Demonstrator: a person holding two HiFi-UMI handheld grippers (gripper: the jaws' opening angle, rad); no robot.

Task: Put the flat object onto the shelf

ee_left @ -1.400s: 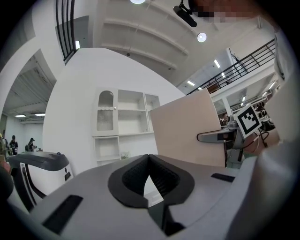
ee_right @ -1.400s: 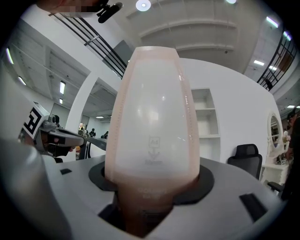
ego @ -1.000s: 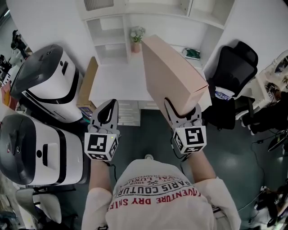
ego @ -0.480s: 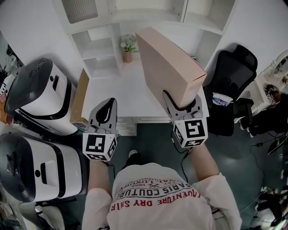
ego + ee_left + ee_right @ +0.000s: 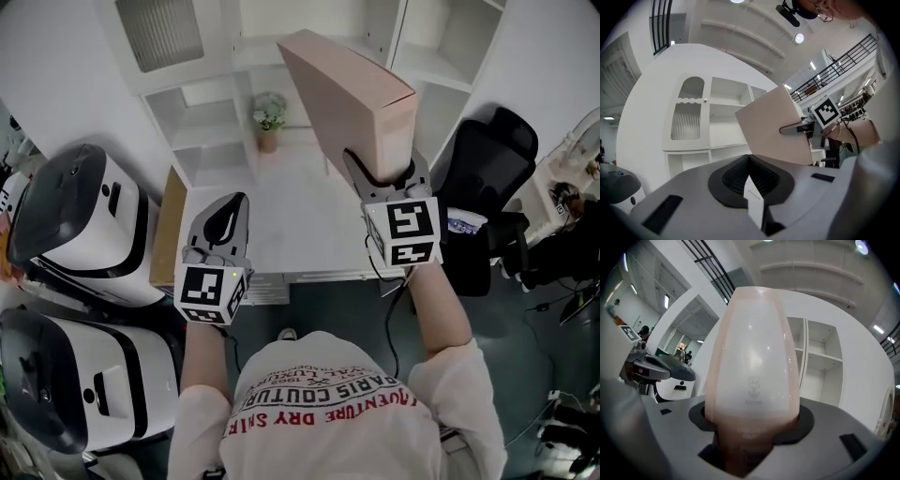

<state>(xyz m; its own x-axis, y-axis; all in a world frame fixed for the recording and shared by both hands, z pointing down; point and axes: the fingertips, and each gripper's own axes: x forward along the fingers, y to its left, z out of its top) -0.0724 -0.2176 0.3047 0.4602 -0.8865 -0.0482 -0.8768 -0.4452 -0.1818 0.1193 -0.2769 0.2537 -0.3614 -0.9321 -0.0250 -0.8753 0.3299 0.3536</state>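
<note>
The flat object is a long pale pink box (image 5: 347, 94); it stands on edge and slants up toward the white shelf unit (image 5: 202, 141). My right gripper (image 5: 380, 173) is shut on the box's near end, with a jaw on each broad face. In the right gripper view the box (image 5: 752, 366) fills the gap between the jaws of the right gripper (image 5: 752, 417). My left gripper (image 5: 230, 208) is shut and hangs over the desk's front left, apart from the box. The left gripper view shows its jaws closed (image 5: 749, 161) and the box (image 5: 773, 129) ahead to the right.
A white desk (image 5: 281, 220) stands under the shelves, with a small potted plant (image 5: 269, 117) at its back. A black office chair (image 5: 492, 169) is on the right. Two big white machines (image 5: 75, 216) are on the left. A flat brown board (image 5: 169, 225) leans at the desk's left side.
Both grippers have moved forward and up toward the shelf unit. The pink box has gone with the right gripper and its far end now reaches the upper shelves.
</note>
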